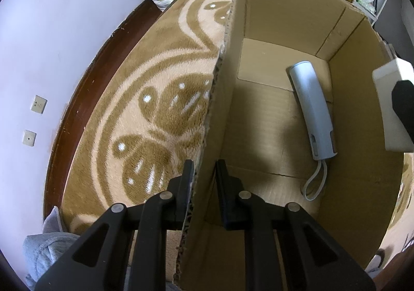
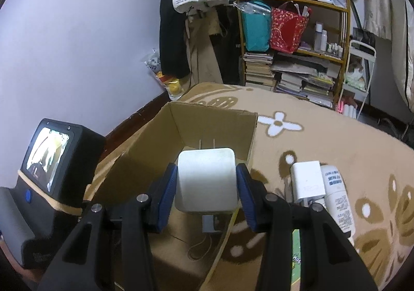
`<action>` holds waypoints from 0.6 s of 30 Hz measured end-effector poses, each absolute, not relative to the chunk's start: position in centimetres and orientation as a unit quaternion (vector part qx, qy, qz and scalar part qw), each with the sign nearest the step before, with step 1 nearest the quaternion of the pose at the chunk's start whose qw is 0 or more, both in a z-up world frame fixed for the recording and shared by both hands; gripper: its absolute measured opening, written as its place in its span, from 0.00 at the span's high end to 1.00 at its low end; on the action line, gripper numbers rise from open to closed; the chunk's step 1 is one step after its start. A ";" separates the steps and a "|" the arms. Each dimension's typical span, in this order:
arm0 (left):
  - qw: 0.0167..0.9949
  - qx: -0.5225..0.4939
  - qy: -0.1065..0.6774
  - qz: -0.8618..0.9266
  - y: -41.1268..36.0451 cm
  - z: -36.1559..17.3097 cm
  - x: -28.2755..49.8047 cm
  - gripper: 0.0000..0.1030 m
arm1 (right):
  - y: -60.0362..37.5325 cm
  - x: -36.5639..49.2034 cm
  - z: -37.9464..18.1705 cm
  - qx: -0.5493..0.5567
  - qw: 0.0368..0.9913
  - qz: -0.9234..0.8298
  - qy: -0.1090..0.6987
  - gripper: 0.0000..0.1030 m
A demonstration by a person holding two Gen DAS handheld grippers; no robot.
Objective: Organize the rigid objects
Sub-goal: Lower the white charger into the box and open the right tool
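- While our left gripper (image 1: pixel 204 169) pinches the cardboard box (image 1: pixel 359 115) by its side wall, one finger outside and one inside, its jaws are narrow on the cardboard.
- Inside the box we see a grey handset (image 1: pixel 311 110) lying flat on the bottom, its cord loop (image 1: pixel 314 185) trailing toward the near wall.
- Our right gripper (image 2: pixel 206 182) holds a white plug adapter (image 2: pixel 206 179) above the open box, jaws closed on its two sides, prongs (image 2: pixel 207 143) pointing away from us.
- Beside the box, on the patterned blanket (image 2: pixel 336 141), lie a white charger block (image 2: pixel 308 181) and a white bottle (image 2: pixel 336 198), touching each other.
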State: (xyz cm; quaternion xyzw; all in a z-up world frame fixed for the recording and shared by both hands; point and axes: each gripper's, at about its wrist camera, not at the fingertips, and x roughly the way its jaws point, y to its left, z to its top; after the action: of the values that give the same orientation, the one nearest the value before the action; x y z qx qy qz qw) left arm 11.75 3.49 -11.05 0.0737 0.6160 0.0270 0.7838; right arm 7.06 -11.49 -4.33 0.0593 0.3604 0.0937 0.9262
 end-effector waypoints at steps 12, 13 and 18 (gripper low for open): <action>0.783 0.072 0.617 0.025 3.6 -11.2 11.8 0.85 | -10.8 6.3 -4.1 0.027 0.935 0.080 0.345 0.53; 0.782 0.070 0.619 0.024 3.6 -11.2 11.8 0.85 | -10.9 6.3 -3.8 0.026 0.936 0.079 0.343 0.53; 0.782 0.075 0.619 0.026 3.6 -11.4 11.8 0.85 | -12.2 6.4 -3.0 0.021 0.943 0.038 0.329 0.21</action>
State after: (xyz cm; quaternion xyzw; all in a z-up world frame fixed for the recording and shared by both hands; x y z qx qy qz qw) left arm 11.83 3.55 -11.36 0.0749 0.6186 0.0259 0.7817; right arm 6.35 -12.21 -2.96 0.0215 0.3292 0.0377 0.9433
